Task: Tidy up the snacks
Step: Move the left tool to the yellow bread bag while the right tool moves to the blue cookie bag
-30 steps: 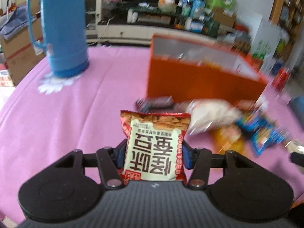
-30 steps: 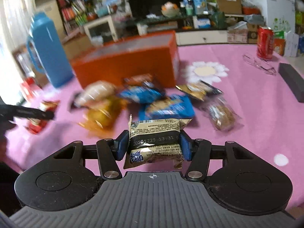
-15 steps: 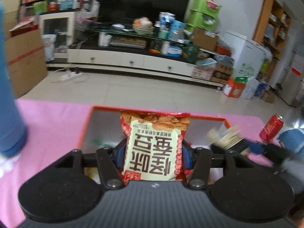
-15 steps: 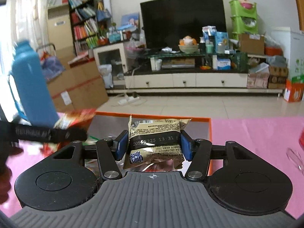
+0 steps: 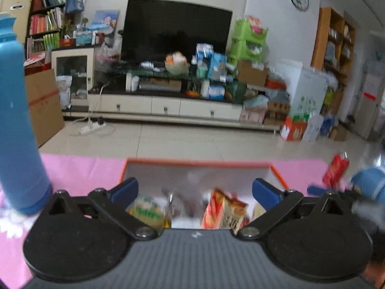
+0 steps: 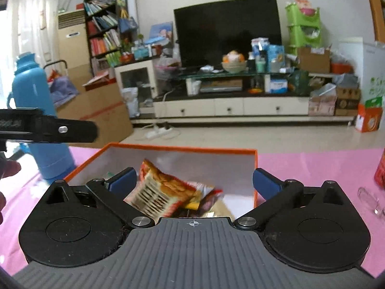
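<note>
Orange box (image 6: pixel 178 148) of snack packets (image 6: pixel 163 193) under both wide-spread, unladen grippers, left (image 5: pixel 195 190), right (image 6: pixel 194 180)

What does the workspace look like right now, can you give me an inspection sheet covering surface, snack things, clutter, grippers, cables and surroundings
Surface: pink tablecloth with white flower prints.
Job's things: orange box open, white inside; red snack packet lies tilted in it among other packets; green-labelled packet there too, blurred.
Clutter: blue thermos upright left of the box; red can on the table to the right; clear glasses near the right edge.
Grippers: left gripper open and empty over the box; right gripper open and empty over the box.
Cables: white power strip and cord on the floor.
Surroundings: dark TV, TV cabinet, bookshelf, cardboard boxes.
</note>
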### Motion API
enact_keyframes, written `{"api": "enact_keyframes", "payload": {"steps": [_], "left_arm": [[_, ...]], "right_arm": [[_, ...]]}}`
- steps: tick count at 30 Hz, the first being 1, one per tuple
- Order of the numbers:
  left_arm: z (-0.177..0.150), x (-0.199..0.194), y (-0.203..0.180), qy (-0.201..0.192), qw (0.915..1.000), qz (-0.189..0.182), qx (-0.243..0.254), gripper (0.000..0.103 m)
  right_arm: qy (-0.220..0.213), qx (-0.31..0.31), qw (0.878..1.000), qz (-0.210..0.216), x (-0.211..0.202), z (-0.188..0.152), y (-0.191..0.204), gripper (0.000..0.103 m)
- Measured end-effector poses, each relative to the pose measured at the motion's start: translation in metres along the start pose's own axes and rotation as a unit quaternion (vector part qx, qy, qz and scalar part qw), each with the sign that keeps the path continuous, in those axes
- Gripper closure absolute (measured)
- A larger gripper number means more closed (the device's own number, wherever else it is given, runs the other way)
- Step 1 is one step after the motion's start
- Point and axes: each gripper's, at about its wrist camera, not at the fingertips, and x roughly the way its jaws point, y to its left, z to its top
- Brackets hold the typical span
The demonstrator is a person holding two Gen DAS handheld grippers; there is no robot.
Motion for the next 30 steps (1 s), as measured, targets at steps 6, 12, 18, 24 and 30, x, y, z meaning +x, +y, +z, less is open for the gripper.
{"api": "enact_keyframes", "payload": {"steps": [6, 12, 18, 24, 30], "left_arm": [[-0.083, -0.052, 0.002, 0.055, 0.9983, 0.017, -0.011, 0.004], [-0.151, -0.073, -0.002, 0.136, 0.9900, 0.017, -0.035, 0.004], [-0.163, -0.073, -0.018, 0.143, 0.9895, 0.008, -0.018, 0.004], [-0.144, -0.031, -0.040, 0.143, 0.9897, 0.002, 0.008, 0.004], [-0.142, 0.005, -0.045, 0.183, 0.9832, -0.005, 0.007, 0.058]], "right_arm": [[-0.003, 0.000, 1.000, -0.009, -0.043, -0.015, -0.011, 0.016], [0.025, 0.082, 0.996, -0.016, -0.101, -0.064, -0.045, 0.016], [0.044, 0.181, 0.980, -0.063, -0.154, -0.120, -0.091, 0.016], [0.049, 0.236, 0.967, -0.085, -0.161, -0.131, -0.123, 0.016], [0.061, 0.216, 0.973, -0.055, -0.145, -0.125, -0.105, 0.016]]}}
